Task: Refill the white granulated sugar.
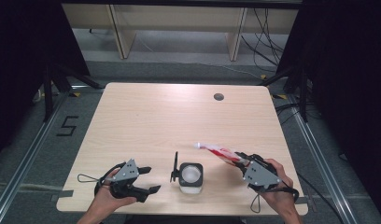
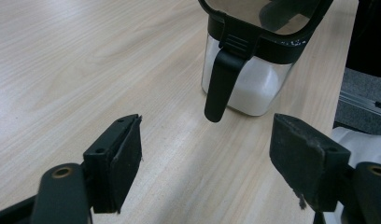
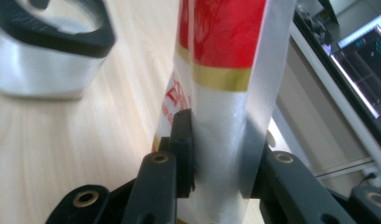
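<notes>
A clear square jar [image 1: 191,176] with a black rim and white powder inside stands near the table's front edge, its lid swung open to the left. My left gripper [image 1: 150,179] rests left of it, open and empty, jaws pointing at the jar. In the left gripper view the jar [image 2: 247,84] stands just beyond the open gripper [image 2: 207,158], with a black latch [image 2: 220,86] hanging down its side. My right gripper [image 1: 242,161] is shut on a red, white and silver packet [image 1: 216,150], held tilted to the right of the jar. Its pads pinch the packet [image 3: 226,56] near the lower end.
The light wooden table [image 1: 179,116] has a round cable hole [image 1: 219,96] at the back right. Its front edge runs just below both hands. Black curtains stand on both sides and cables lie on the floor at the back right.
</notes>
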Demonstrator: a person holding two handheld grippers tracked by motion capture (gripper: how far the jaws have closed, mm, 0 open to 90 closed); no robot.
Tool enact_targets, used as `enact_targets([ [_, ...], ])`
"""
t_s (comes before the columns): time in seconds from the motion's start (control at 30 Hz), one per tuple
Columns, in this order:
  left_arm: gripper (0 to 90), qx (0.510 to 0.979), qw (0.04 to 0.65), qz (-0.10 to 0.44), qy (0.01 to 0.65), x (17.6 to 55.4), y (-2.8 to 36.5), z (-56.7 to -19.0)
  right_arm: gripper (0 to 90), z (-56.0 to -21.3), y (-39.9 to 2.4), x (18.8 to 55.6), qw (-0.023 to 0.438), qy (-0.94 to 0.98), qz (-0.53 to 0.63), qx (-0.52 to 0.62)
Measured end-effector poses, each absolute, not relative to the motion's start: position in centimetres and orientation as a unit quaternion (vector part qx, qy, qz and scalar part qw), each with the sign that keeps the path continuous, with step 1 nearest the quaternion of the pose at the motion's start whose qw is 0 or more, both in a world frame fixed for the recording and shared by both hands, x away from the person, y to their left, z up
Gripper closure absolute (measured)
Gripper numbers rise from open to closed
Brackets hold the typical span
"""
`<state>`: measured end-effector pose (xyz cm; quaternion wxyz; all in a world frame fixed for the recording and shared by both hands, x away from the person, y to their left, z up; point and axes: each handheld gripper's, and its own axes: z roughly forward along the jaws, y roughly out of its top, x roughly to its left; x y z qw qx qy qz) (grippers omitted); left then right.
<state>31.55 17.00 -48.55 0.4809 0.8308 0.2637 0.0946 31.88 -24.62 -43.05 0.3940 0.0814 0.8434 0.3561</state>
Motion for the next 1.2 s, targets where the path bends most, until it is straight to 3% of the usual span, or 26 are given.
enact_targets([
  [0.23,25.1,0.828,0.485,0.098,0.263,31.5,17.1,-48.4,74.8,-44.6,-26.7,33.9,0.354,0.819,0.419,0.168],
  [0.63,25.0,0.828,0.484,0.099,0.265,31.4,17.2,-48.4,74.8,-45.3,-29.7,33.9,0.322,0.795,0.458,0.234],
  [1.03,25.1,0.828,0.481,0.101,0.269,31.4,17.3,-48.2,74.5,-46.0,-31.7,33.2,0.311,0.785,0.466,0.265],
  [1.2,25.1,0.827,0.483,0.098,0.27,31.4,17.2,-48.3,73.8,-46.0,-32.3,32.9,0.326,0.784,0.457,0.264],
])
